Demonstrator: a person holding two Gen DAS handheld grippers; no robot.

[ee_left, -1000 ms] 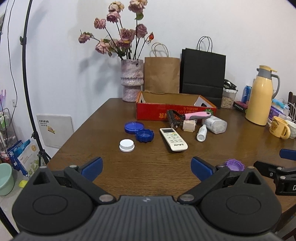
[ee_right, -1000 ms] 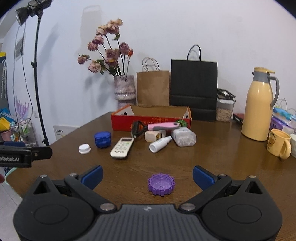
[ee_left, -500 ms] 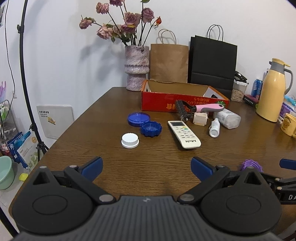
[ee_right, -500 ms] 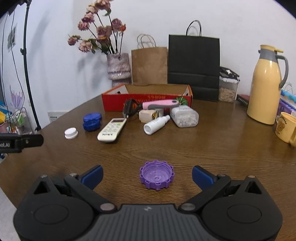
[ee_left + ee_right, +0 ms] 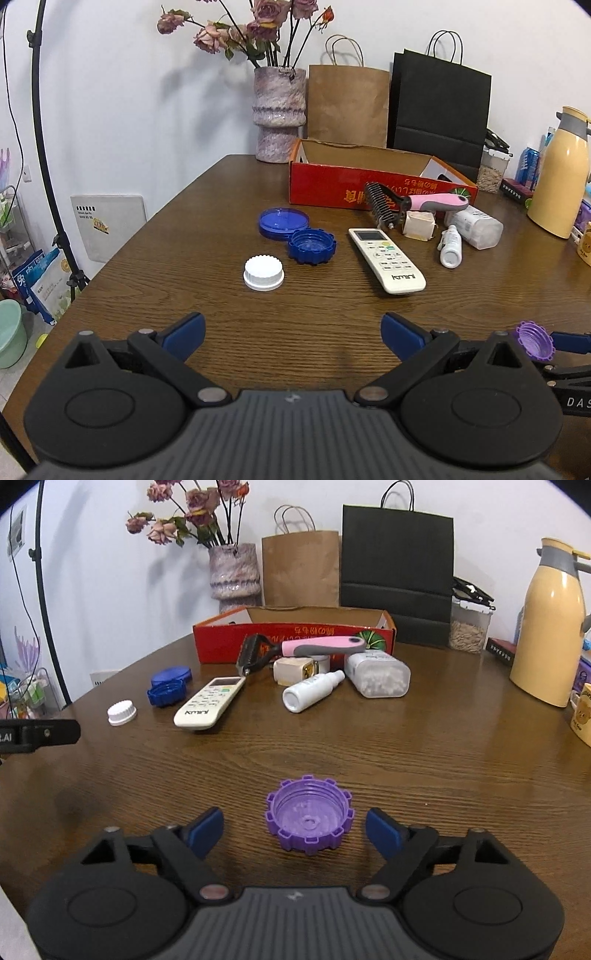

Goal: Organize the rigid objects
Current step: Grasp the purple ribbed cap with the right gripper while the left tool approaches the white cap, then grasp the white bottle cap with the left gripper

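Observation:
A purple ribbed cap lies open side up on the brown table. My right gripper straddles it, and its jaws are closing with the cap between the blue pads, which stand a little apart from the cap's sides. Low over bare wood, my left gripper stands open and holds nothing. Ahead of it sit a white cap, a blue ribbed cap and a flat blue lid. The purple cap shows at the left wrist view's right edge.
A white remote, a pink-handled brush, a white spray bottle, a small cream box and a clear container lie before the red cardboard box. A vase, paper bags, a yellow thermos and a mug stand behind.
Both grippers have come forward and lower over the table. The right gripper's jaws have narrowed, and the purple cap now lies between its pads.

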